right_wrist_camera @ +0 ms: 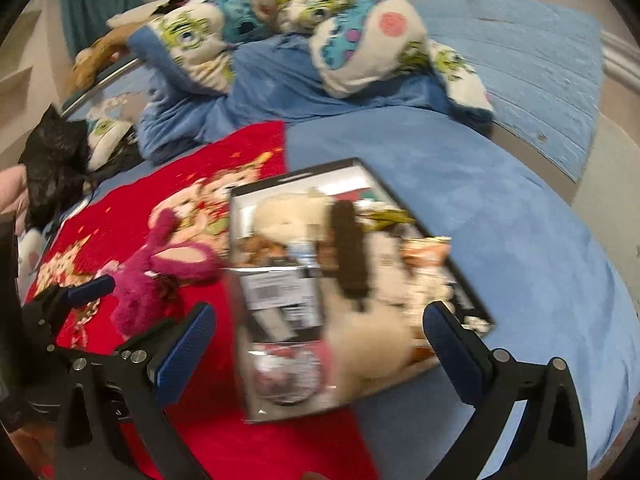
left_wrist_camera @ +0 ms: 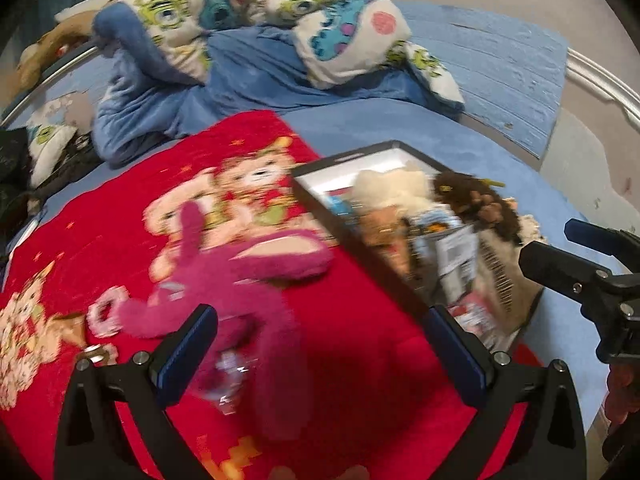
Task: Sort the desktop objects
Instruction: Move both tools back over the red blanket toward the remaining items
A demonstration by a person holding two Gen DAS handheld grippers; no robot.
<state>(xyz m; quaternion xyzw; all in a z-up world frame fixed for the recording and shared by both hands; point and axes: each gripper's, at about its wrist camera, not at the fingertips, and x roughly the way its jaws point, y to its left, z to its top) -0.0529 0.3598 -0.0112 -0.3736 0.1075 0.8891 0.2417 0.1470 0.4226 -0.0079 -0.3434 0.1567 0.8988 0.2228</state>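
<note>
A pink plush toy (left_wrist_camera: 240, 304) lies on the red printed blanket (left_wrist_camera: 120, 240); it also shows in the right wrist view (right_wrist_camera: 160, 276). My left gripper (left_wrist_camera: 320, 344) is open, hovering just above the plush's lower part, empty. A black-rimmed box (right_wrist_camera: 360, 168) holds plush toys, a clear packaged item (right_wrist_camera: 280, 320) and a dark brush-like object (right_wrist_camera: 352, 256); the box also shows in the left wrist view (left_wrist_camera: 340, 232). My right gripper (right_wrist_camera: 320, 348) is open above the box's near end, empty. The frames are motion-blurred.
A crumpled cartoon-print quilt (left_wrist_camera: 248, 12) lies at the far side of the blue bed (right_wrist_camera: 500, 208). A black bag (right_wrist_camera: 52, 160) sits at the left edge. The right gripper (left_wrist_camera: 592, 264) shows at the right of the left wrist view.
</note>
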